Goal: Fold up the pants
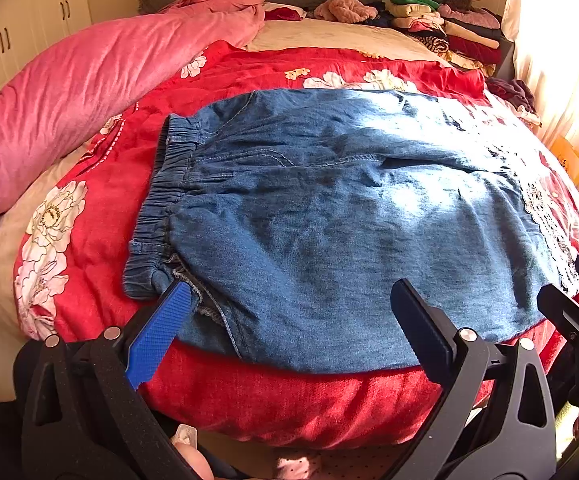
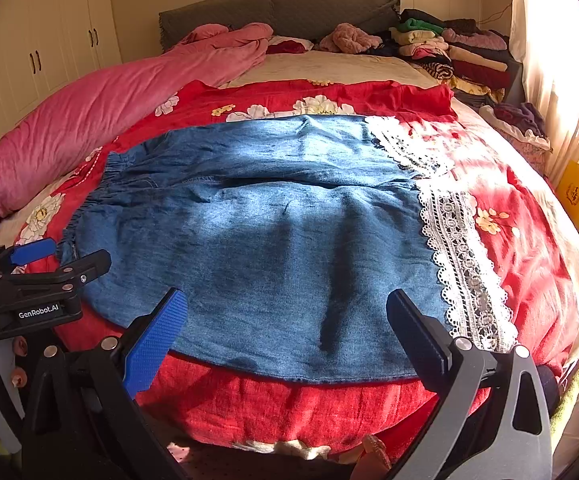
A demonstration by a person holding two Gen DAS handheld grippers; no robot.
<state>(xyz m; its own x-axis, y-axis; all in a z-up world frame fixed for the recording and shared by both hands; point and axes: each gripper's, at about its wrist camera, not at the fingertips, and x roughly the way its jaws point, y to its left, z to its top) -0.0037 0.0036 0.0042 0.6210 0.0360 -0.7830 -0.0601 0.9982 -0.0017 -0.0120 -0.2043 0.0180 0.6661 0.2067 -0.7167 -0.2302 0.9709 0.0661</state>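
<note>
the denim pants (image 1: 329,216) are lying flat on the red floral blanket (image 1: 101,200) on the bed, near hem running just inside the bed's front edge. bare blanket is showing past the waistband at left and past the lace cuffs (image 2: 461,264) at right. long axis is running left to right, elastic waistband (image 1: 161,204) pointing left. left tongs (image 1: 293,308) are sitting released at the near edge by the waistband; right tongs (image 2: 289,312) are gaping wide too, nearer the cuffs. "genrobot.ai" is reading on the left tool in the right view.
</note>
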